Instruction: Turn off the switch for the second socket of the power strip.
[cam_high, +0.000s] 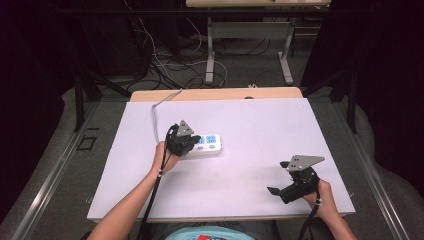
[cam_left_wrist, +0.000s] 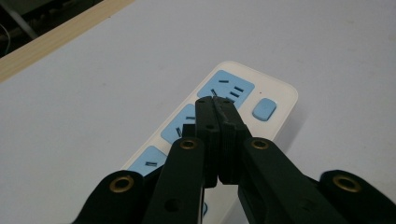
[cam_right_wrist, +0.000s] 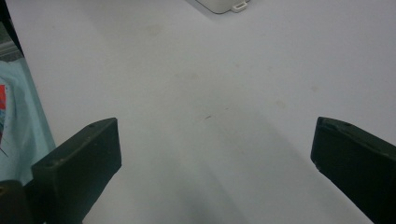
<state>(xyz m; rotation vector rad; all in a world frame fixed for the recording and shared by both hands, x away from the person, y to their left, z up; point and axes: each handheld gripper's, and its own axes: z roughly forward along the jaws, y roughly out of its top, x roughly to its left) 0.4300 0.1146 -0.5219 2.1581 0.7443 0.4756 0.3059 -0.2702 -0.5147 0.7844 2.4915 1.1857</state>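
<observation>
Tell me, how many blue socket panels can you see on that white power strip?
3, in a row along the white plastic power strip: one beside the blue button, one in the middle, one nearest the camera. The shut left gripper may hide more.

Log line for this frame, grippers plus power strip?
left gripper: shut, tips over power strip sockets | right gripper: open, holding nothing, above bare table

The power strip (cam_high: 209, 145) is a white, round-cornered bar with blue socket panels and a blue button (cam_left_wrist: 264, 109) near one end. It lies flat, face up, near the middle of the white tabletop (cam_high: 250, 125). A grey cable (cam_high: 156, 112) runs from it toward the far tabletop edge.
</observation>
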